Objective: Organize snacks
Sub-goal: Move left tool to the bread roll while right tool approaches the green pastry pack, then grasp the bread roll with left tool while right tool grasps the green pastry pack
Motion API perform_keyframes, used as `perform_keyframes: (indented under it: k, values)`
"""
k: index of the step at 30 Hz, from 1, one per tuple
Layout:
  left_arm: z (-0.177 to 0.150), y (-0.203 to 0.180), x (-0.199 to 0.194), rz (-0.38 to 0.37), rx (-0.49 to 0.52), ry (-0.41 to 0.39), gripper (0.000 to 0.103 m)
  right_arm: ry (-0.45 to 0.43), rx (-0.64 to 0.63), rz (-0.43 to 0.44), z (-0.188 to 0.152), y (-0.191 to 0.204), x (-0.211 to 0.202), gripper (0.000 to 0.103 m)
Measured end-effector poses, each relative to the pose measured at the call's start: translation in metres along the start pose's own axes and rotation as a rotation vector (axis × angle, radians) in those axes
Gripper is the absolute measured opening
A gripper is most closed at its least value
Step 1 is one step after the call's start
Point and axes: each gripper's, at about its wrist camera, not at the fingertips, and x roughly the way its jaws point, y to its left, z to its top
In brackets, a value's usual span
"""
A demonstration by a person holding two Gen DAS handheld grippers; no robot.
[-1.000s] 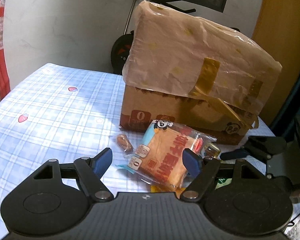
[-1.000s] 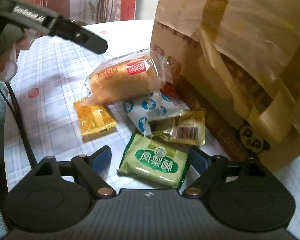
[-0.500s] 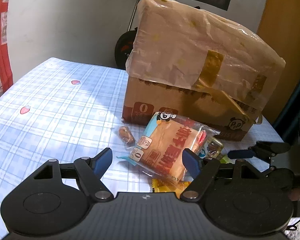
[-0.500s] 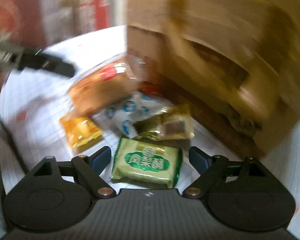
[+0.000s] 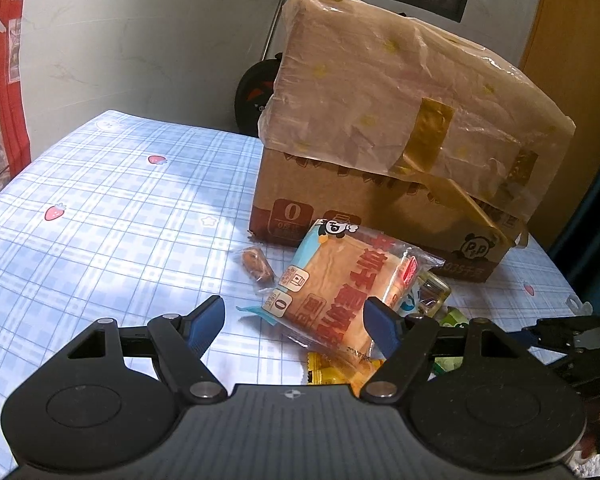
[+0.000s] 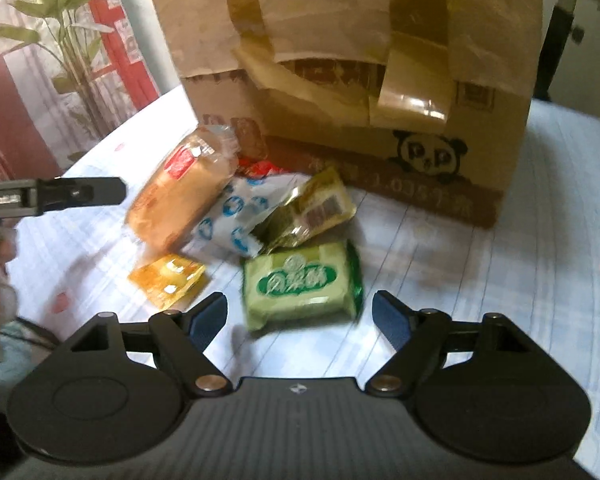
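Note:
A pile of snacks lies on the checked tablecloth in front of a cardboard box (image 5: 380, 216). A wrapped bread pack (image 5: 340, 288) (image 6: 180, 196) lies on top, with a small brown candy (image 5: 258, 266) to its left. In the right wrist view I also see a blue-dotted white packet (image 6: 228, 220), a gold packet (image 6: 316, 208), an orange packet (image 6: 168, 282) and a green cake packet (image 6: 300, 284). My left gripper (image 5: 294, 322) is open just before the bread pack. My right gripper (image 6: 300, 314) is open, its fingers either side of the green packet's near edge.
The box (image 6: 360, 140) has a plastic-covered taped top and stands close behind the snacks. The blue checked tablecloth (image 5: 100, 220) stretches to the left. A plant (image 6: 60, 20) and red-framed window stand beyond the table's far edge. The left gripper's finger (image 6: 60, 194) shows at left.
My right gripper has swung right and now faces the box front, with the green packet between its open fingers. My left gripper has drawn back and risen slightly. Both stay open.

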Motion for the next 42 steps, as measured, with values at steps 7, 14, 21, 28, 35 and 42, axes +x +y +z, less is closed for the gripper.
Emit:
perform_keyframes:
  k: [7, 14, 21, 28, 35, 42]
  values:
    - [-0.001, 0.0, -0.001, -0.002, -0.004, -0.005, 0.078, 0.002, -0.315, -0.081, 0.011, 0.021, -0.012, 0.082]
    - [-0.003, 0.005, -0.001, 0.007, -0.017, -0.002, 0.078, -0.032, -0.262, -0.121, 0.014, 0.029, -0.001, 0.081]
    - [-0.003, 0.006, -0.001, 0.007, -0.021, -0.005, 0.078, -0.012, -0.254, -0.162, 0.005, 0.026, 0.014, 0.081]
    - [-0.004, 0.009, 0.001, 0.009, -0.029, -0.001, 0.078, -0.004, -0.195, -0.244, -0.006, -0.007, -0.007, 0.081]
    - [-0.004, 0.006, 0.004, 0.016, -0.029, 0.003, 0.078, -0.084, 0.006, -0.179, 0.001, -0.019, -0.022, 0.079]
    - [-0.002, 0.0, 0.007, 0.005, 0.018, 0.005, 0.078, -0.069, 0.043, -0.201, 0.018, 0.002, 0.009, 0.074]
